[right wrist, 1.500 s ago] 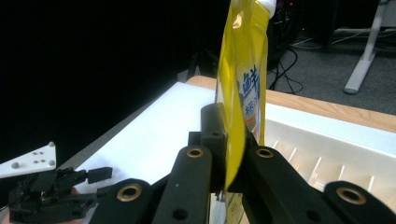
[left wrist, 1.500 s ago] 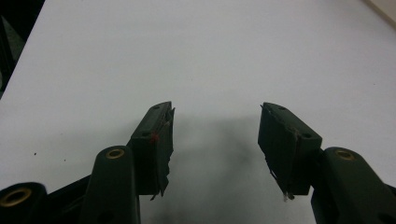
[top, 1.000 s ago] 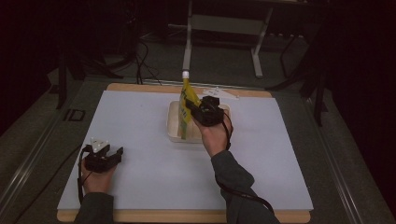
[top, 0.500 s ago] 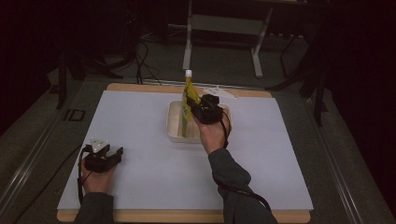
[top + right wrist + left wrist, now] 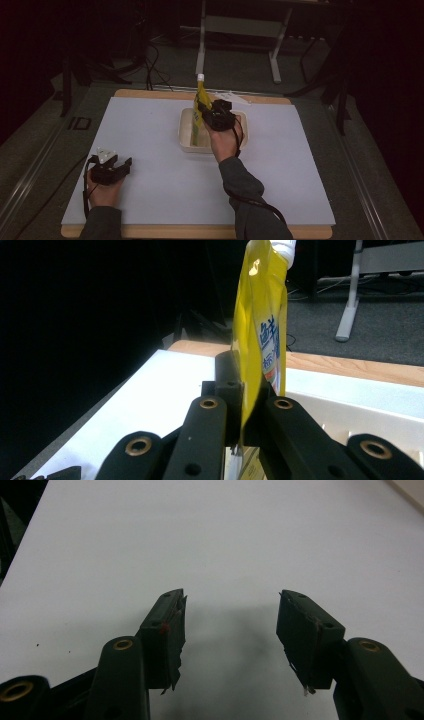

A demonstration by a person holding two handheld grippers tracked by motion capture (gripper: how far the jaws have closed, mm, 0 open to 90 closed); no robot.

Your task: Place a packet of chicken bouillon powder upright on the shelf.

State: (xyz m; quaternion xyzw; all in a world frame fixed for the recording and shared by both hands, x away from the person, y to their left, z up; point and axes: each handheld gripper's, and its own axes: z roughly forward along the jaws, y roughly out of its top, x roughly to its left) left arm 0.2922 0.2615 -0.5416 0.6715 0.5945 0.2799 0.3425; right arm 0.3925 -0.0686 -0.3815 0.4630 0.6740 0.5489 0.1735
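The right tool (image 5: 204, 111) grips a yellow pouch (image 5: 200, 102) upright above the white tray (image 5: 186, 145) mid-desk, while the left tool (image 5: 230, 625) rests agape and empty near the desk's (image 5: 150, 130) front-left corner.

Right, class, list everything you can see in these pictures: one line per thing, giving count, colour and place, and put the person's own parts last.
Pouch: one, yellow with a white cap, upright above the tray, clamped in the right tool.
Tray: one, cream, on the mat towards the far middle of the table.
Mat: one, white, covering most of the table top.
Table: one, light wood, its edge showing around the mat.
Stand legs: white, on the floor beyond the table.
Right tool: one, black, jaws shut on the pouch, over the tray.
Left tool: one, black, jaws open with nothing between them, on the mat at near left.
Sleeves: two, dark grey, coming in from the near edge.
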